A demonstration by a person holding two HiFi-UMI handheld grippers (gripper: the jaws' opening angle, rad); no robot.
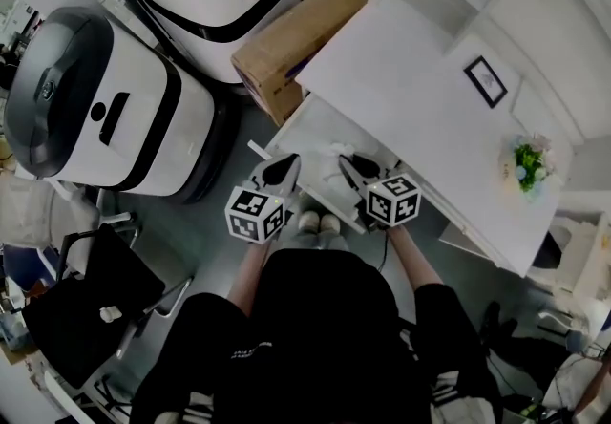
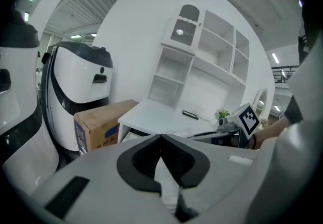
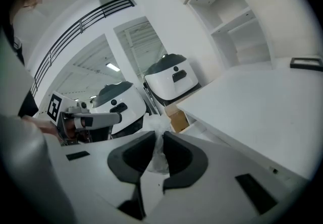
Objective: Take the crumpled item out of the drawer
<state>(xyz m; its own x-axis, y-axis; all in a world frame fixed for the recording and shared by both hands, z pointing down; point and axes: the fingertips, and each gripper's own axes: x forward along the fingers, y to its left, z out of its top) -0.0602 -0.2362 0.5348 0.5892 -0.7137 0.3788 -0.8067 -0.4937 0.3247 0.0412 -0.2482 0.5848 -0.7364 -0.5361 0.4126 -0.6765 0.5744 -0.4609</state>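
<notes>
My right gripper [image 3: 157, 134] pinched the crumpled item [image 3: 159, 153] between its jaw tips, over the open drawer [image 1: 304, 131] at the front edge of the desk [image 1: 401, 78]. My left gripper [image 2: 161, 138] hung just beside it, jaws pressed together on nothing.

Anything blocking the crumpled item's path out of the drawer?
Nothing visible. The right hand-held gripper pinches the crumpled item, the drawer stands open, and the left hand-held gripper sits off to one side, shut.

Left claw [image 2: 161, 138] closed empty; right claw [image 3: 159, 136] clamps the crumpled item [image 3: 158, 160].
</notes>
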